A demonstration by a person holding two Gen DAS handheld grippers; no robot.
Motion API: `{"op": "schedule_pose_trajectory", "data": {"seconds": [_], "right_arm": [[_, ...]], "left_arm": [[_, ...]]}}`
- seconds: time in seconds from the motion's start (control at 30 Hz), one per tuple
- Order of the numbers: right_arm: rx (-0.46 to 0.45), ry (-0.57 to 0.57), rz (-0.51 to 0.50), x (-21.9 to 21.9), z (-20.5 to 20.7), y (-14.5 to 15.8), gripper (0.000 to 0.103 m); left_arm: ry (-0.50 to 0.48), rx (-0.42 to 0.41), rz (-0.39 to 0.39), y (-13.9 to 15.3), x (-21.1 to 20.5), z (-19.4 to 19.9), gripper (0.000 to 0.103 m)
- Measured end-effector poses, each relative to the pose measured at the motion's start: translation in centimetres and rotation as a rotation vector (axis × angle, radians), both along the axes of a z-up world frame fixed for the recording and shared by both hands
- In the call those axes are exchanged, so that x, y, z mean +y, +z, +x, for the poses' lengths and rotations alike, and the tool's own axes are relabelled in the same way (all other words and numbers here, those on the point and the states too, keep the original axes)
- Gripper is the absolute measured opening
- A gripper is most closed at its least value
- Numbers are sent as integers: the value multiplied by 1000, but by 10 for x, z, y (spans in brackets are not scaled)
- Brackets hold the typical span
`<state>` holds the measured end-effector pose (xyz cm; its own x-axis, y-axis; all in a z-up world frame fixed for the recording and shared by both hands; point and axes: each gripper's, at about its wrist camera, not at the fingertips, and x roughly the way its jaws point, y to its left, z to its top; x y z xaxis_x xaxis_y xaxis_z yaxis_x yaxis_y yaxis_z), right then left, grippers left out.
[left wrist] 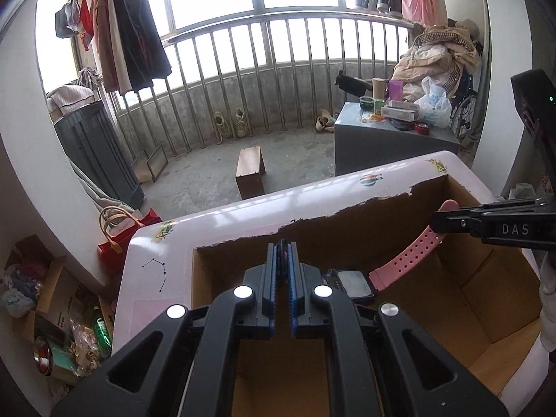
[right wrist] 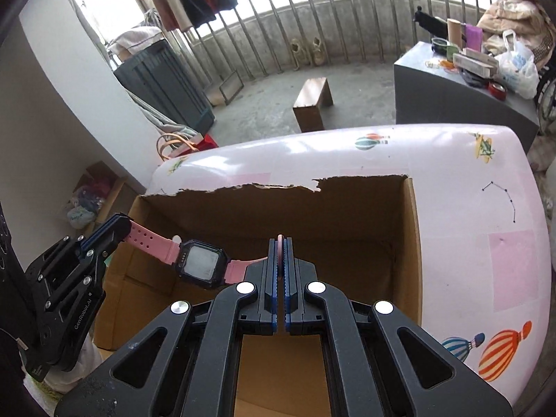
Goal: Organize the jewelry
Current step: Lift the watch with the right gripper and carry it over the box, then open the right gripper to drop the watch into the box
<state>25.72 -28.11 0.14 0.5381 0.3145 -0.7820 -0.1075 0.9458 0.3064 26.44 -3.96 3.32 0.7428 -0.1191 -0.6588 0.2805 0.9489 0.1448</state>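
A pink-strapped digital watch [right wrist: 201,260] hangs stretched in the air over an open cardboard box [right wrist: 411,243], held by both grippers at once. The left gripper [right wrist: 116,227] has its fingers closed on the end of one strap, and the right gripper [right wrist: 279,243] has its fingers closed on the end of the other, so the dark square face sits between them, tilted up toward the right wrist camera. The box looks empty where its floor shows, and its far wall has a torn, ragged top edge. To do this step well, the pair would likely need to lower the watch together, keeping the strap level and clear of that torn edge, then let go with one gripper before the other so it settles flat on the bottom rather than dropping. The box rests on a glossy pale pink table [right wrist: 451,160] printed with hot-air balloons and small planes. Beyond it lies a concrete balcony floor with a metal railing [left wrist: 278,69], clothes hanging by bright windows, a small wooden stool [left wrist: 249,172], and a cluttered grey cabinet [left wrist: 389,146].
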Motion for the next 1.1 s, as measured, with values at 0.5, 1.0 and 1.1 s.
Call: {"op": "schedule_pose_trajectory", "data": {"seconds": [0.5, 1.0, 1.1], "right_arm": [[164, -14, -166, 15, 19, -29, 11], [81, -60, -158, 2, -7, 6, 24], [57, -67, -128, -7, -20, 18, 24]], "left_arm": [[86, 194, 94, -28, -10, 34, 6], [113, 146, 3, 4, 14, 2, 36], [109, 125, -14, 15, 22, -13, 37]]}}
